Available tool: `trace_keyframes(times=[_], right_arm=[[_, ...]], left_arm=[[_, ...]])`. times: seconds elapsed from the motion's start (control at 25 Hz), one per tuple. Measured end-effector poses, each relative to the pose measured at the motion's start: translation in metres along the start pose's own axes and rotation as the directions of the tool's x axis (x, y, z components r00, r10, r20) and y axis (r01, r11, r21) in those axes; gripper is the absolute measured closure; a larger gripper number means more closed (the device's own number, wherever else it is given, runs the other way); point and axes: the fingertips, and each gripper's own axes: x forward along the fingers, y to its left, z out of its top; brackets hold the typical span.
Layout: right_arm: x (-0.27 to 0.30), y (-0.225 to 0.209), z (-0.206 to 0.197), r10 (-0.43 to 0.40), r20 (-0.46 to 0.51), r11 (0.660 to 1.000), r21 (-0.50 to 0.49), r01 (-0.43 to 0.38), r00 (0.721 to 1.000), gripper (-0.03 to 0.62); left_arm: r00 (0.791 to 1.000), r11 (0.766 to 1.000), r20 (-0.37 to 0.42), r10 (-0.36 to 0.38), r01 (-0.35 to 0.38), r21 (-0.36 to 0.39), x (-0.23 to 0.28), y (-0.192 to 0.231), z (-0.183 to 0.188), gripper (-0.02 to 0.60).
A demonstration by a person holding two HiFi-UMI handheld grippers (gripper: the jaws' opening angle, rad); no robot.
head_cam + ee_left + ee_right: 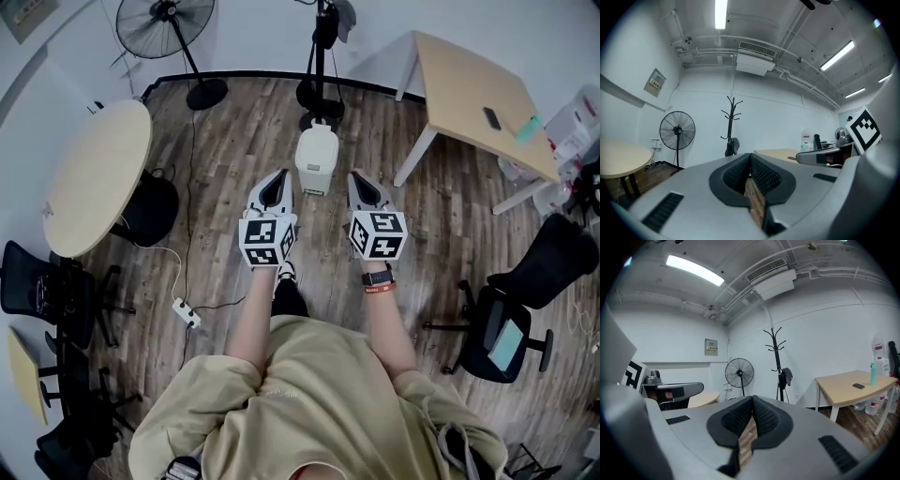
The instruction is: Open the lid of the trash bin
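trash bin between left claw and right claw, both pinched together; coat stand behind

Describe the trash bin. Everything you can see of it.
The trash bin is small, cream-white and looks like plastic, a rounded box seen from above. Its lid lies shut on top; a lighter flat part juts out at its near foot, perhaps a pedal. It stands upright on the wood floor, just before the coat stand's base, ahead of and between the left gripper and right gripper. Neither touches it. Only the head view shows it.
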Motion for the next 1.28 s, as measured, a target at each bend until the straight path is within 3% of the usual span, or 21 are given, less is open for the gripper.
trace_keyframes(times=[0.36,0.84,1.28], right_arm=[[0.132,-0.014,0.001,-0.02,-0.076,0.999,0.041,0.023,0.997,0.585],[0.268,-0.004,0.006,-0.026,-0.09,0.995,0.091,0.034,0.996,0.585],[0.332,-0.015,-0.013,-0.098,-0.119,0.99,0.093,0.11,0.988,0.586]], left_arm=[[0.995,0.996,-0.062,-0.078,0.075,-0.042,0.115,0.074,-0.009,0.558],[0.987,0.991,-0.091,-0.13,0.125,-0.057,0.21,0.175,-0.017,0.558],[0.953,0.975,-0.204,-0.222,0.213,-0.065,0.267,0.208,-0.063,0.558]])
